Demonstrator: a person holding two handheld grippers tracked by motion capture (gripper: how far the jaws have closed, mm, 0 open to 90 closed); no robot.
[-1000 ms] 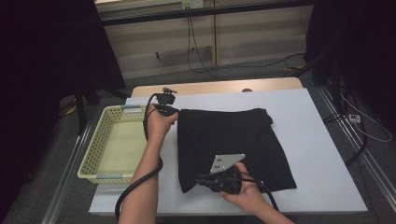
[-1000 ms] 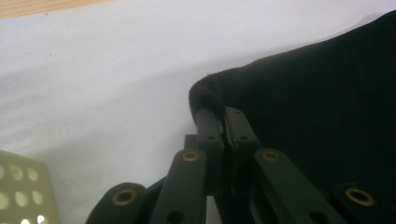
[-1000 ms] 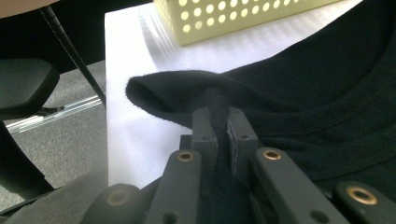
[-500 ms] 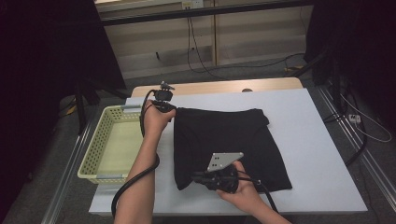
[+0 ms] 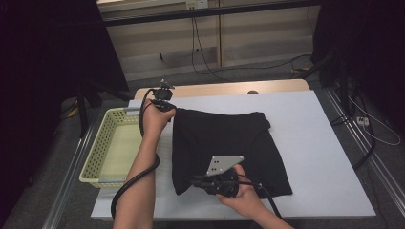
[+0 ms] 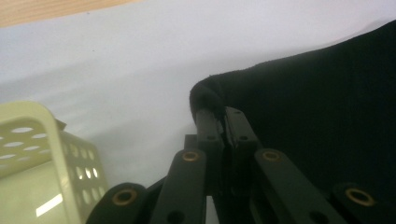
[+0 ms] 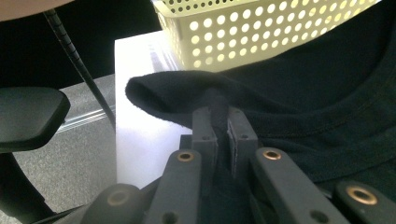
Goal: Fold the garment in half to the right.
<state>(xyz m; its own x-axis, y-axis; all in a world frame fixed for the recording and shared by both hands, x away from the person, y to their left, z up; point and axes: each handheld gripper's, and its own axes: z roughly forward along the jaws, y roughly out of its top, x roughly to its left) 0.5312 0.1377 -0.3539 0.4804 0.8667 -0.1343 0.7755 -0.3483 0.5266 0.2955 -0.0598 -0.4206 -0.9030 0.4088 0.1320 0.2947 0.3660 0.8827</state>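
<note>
left gripper (image 6: 223, 116) clamps black garment (image 5: 229, 143) at its far left corner, right gripper (image 7: 222, 116) the near left; pinched cloth hides both jaw tips.

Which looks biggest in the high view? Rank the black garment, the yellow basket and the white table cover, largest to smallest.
1. white table cover
2. black garment
3. yellow basket, which looks clearly smaller than the garment.

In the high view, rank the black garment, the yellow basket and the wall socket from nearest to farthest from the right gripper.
1. Black garment: pinched in the right gripper at its near left corner.
2. Yellow basket: off to the left, at the table's left edge.
3. Wall socket: far back, top of the picture.
</note>
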